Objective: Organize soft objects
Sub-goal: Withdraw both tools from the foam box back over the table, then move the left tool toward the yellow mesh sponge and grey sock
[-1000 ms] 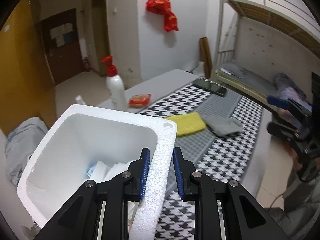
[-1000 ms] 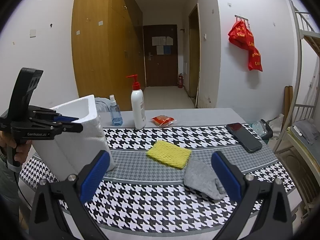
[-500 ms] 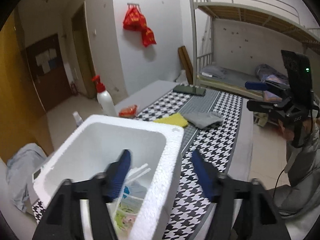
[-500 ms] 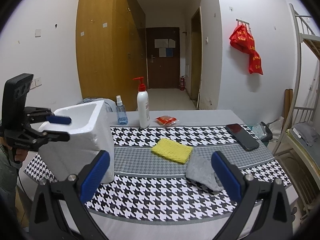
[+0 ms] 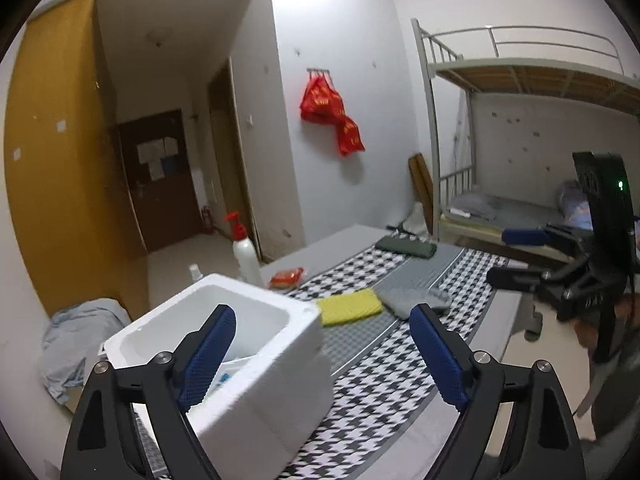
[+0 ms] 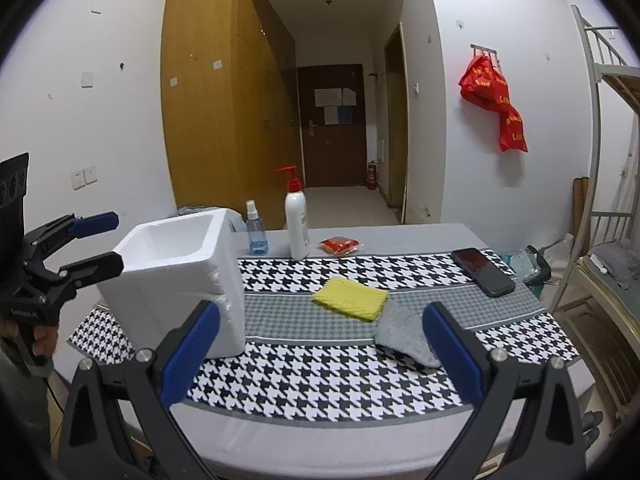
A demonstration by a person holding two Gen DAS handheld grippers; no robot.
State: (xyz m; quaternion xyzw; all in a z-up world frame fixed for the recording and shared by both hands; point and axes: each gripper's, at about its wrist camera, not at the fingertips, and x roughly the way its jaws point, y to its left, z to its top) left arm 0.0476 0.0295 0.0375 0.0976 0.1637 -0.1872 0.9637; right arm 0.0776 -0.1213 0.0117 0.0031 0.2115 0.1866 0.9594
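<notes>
A white foam box stands on the left of the houndstooth tablecloth; it also shows in the left wrist view, with packets inside. A yellow cloth and a grey cloth lie side by side mid-table, also seen in the left wrist view as yellow cloth and grey cloth. My left gripper is open and empty, drawn back from the box. My right gripper is open and empty, in front of the table.
A pump bottle, a small spray bottle and a red packet stand at the table's back. A black phone lies at the right. A bunk bed stands beyond the table's right end.
My left gripper let go of the foam box wall, opened wide and pulled back and up. The box stays on the table. The right gripper backed off slightly.
</notes>
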